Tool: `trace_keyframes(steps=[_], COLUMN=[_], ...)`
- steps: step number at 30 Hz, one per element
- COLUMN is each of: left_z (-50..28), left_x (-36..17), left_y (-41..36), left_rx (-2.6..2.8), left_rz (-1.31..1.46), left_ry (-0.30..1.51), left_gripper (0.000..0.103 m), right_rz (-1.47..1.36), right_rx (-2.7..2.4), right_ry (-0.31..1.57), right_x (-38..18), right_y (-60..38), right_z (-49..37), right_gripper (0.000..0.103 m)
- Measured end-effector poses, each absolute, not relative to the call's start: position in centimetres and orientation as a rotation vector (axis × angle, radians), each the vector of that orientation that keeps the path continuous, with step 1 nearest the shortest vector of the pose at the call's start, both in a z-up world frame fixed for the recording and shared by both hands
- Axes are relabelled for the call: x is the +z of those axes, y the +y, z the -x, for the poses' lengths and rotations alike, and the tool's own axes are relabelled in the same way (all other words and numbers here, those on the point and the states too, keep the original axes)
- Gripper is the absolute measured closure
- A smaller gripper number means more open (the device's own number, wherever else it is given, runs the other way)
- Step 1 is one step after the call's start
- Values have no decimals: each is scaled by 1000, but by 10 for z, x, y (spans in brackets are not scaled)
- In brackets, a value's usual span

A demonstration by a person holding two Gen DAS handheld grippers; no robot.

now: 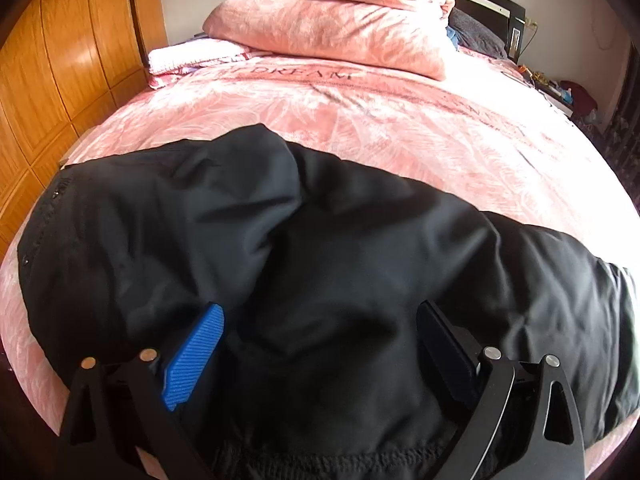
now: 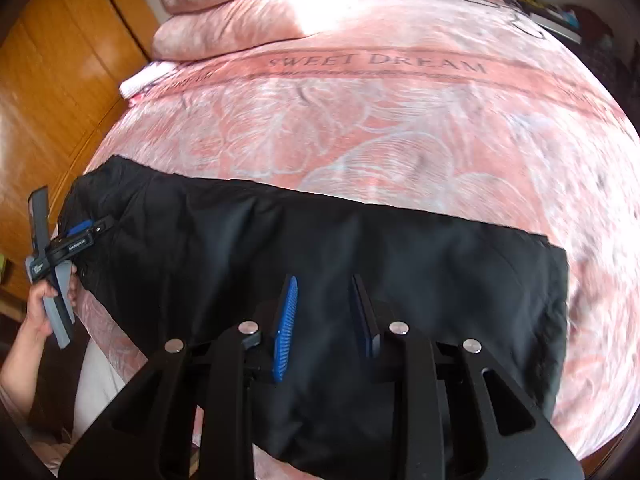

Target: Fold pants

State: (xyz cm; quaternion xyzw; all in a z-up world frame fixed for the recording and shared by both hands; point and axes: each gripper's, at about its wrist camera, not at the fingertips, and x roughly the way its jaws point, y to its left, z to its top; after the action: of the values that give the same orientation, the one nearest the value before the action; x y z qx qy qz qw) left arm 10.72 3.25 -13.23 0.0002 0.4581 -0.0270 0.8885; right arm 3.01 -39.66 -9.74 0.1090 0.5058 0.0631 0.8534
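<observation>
Black pants (image 1: 320,248) lie across the near part of a pink bed, folded into a wide band with rumpled folds at the left end. My left gripper (image 1: 320,312) is open wide, with its blue pad (image 1: 196,356) and dark pad on either side of the pants' near edge. In the right wrist view the pants (image 2: 320,240) stretch from left to right. My right gripper (image 2: 326,292) hovers over their middle, jaws partly open with nothing between them. The left gripper (image 2: 86,230) shows at the pants' left end, held by a hand.
The pink bedspread (image 2: 380,120) reads "SWEET DREAM". Folded pink quilts (image 1: 340,20) are stacked at the bed's far end. A wooden wardrobe (image 1: 60,60) stands along the left. A dark headboard and cluttered nightstand (image 1: 560,84) sit at the far right.
</observation>
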Motion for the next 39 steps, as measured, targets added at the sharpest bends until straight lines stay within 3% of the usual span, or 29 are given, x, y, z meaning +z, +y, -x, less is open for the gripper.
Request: trace_keyframes(steps=[6, 15, 23, 24, 25, 26, 28, 30, 33, 34, 39], left_z=[-68, -43, -53, -58, -63, -68, -77, -87, -94, -94, -86], left_x=[-118, -127, -140, -145, -150, -154, -157, -158, -154, -153, -142], left_y=[14, -32, -75, -76, -75, -74, -75, -78, -78, -78, -71], left_rx=[-132, -194, -233, -223, -211, -199, -183, -171, -155, -152, -138], left_rz=[-45, -92, -167, -164, -159, -158, -175, -186, -176, -177, -156], left_ry=[958, 992, 976, 988, 996, 998, 986, 993, 1011, 1012, 1002], left_gripper=[5, 5, 5, 3, 3, 3, 3, 3, 3, 3, 4], right_rz=[-381, -463, -394, -408, -420, -430, -469, -491, -505, -524, -549], right_rx=[-73, -311, -244, -207, -175, -143, -72, -55, -115, -121, -109], right_ry=[1024, 1107, 1173, 1167, 1159, 1151, 1122, 1119, 1116, 1103, 1093], right_x=[-91, -127, -155, -154, -153, -152, -147, -144, -145, -144, -140], right_y=[-479, -565, -558, -553, -547, -543, -537, -539, -553, -558, -565], right_z=[28, 74, 67, 65, 61, 57, 50, 43, 46, 51, 78], right_gripper=[71, 72, 72, 75, 87, 93, 97, 95, 67, 64, 63])
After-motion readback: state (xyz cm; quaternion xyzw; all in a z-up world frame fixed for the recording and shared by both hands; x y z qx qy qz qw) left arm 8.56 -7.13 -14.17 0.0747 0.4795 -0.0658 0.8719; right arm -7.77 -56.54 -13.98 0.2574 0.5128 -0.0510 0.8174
